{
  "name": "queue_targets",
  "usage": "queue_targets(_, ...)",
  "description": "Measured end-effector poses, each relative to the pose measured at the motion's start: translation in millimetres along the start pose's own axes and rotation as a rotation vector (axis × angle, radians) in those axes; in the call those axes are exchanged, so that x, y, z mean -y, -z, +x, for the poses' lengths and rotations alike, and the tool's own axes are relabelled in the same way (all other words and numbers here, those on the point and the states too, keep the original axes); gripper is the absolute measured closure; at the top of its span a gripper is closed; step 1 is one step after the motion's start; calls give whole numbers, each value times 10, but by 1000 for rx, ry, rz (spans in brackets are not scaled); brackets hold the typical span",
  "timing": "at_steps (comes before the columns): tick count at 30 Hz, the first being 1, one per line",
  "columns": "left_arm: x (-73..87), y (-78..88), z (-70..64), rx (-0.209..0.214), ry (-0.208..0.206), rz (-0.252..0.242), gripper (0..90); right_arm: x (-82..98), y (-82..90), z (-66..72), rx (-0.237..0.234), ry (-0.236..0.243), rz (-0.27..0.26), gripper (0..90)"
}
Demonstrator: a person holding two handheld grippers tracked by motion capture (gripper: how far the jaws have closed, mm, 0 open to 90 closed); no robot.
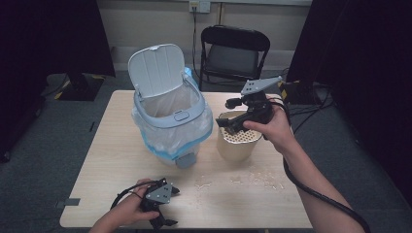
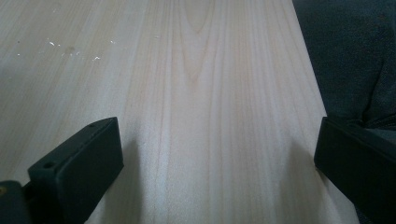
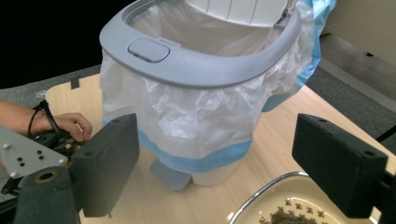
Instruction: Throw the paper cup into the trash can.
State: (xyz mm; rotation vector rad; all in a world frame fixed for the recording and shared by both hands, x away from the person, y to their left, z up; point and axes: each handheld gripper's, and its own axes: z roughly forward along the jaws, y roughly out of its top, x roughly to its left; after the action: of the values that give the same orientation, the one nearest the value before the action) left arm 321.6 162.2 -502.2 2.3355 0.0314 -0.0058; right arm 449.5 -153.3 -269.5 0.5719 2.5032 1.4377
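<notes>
The cup (image 1: 236, 142) stands upright on the surface (image 1: 107, 165), just right of the bin (image 1: 170, 121) and apart from it. It is a cream container with a perforated insert near its rim, and the right gripper view shows some dark scraps lying on that insert. The right gripper (image 1: 228, 127) hangs over the cup's rim, its jaws spread wide and holding nothing; whether a jaw touches the rim cannot be told.

The step in hand looks like taking hold of the cup to tip its contents into the bin. To do that well, one jaw should go inside the rim and one outside, closing firmly on the wall before any lift. The bin's lid (image 1: 158, 68) stands open and a clear bag (image 3: 187, 116) lines it, so the mouth is free; the cup should be carried over the grey ring (image 3: 196, 70) before tilting, or scraps will join the crumbs (image 1: 252, 180) already on the surface.

The left gripper (image 1: 167, 206) rests low at the near edge, jaws wide and empty. It could steady the bin, which sits a little tilted.
</notes>
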Motion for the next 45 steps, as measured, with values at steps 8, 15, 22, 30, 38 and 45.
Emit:
queue_targets(8, 1, -3, 1, 1, -1, -4, 6, 202, 17, 39, -10, -15, 3, 144)
queue_targets(15, 1, -1, 0, 2, -1, -4, 6, 384, 26, 43, -14, -38, 13, 144)
queue_targets(22, -1, 3, 3, 1, -5, 1, 6, 575, 18, 59, -9, -31, 41, 144)
queue_targets(30, 1, -3, -2, 7, 3, 1, 6, 840, -27, 108, -15, -41, 79, 145)
queue_targets(38, 2, -4, -3, 7, 4, -2, 7, 1098, -39, 129, -16, -57, 106, 145)
queue_targets(45, 2, -4, -2, 6, 4, -1, 6, 1308, -43, 150, -7, -64, 125, 144)
